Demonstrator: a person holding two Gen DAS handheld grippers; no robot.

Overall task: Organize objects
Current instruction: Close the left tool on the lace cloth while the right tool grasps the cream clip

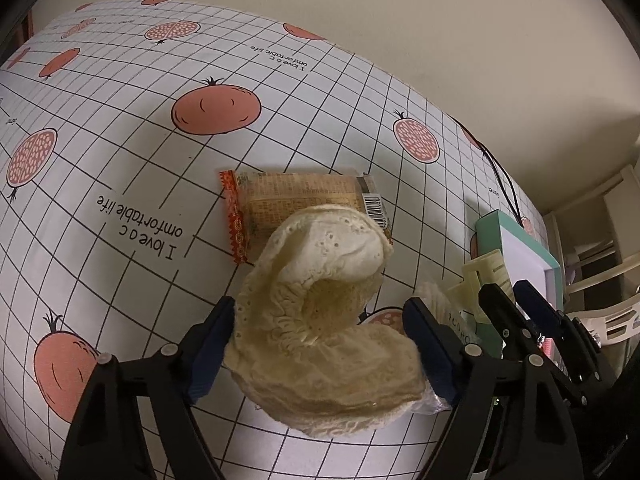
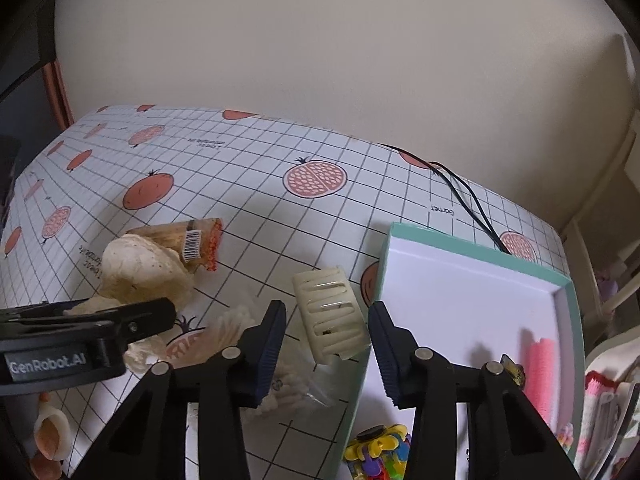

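Observation:
A cream lace cloth (image 1: 320, 312) stands bunched between the blue pads of my left gripper (image 1: 322, 346), which is shut on it. Behind the cloth, an orange-edged snack packet (image 1: 296, 200) lies flat on the table. In the right wrist view the cloth (image 2: 140, 268) and the packet (image 2: 196, 240) sit at the left, by the left gripper (image 2: 160, 314). My right gripper (image 2: 326, 340) is open, with a cream hair claw clip (image 2: 328, 316) on the table just ahead of its fingertips. The clip lies against the left wall of a teal box (image 2: 472, 280).
The box holds a pink ribbed piece (image 2: 540, 368) and a colourful toy (image 2: 380, 452). A clear bag of cotton swabs (image 2: 240, 328) lies under the right gripper's left finger. A black cable (image 2: 468, 192) crosses the back right. A shell (image 2: 48, 432) lies at the near left edge.

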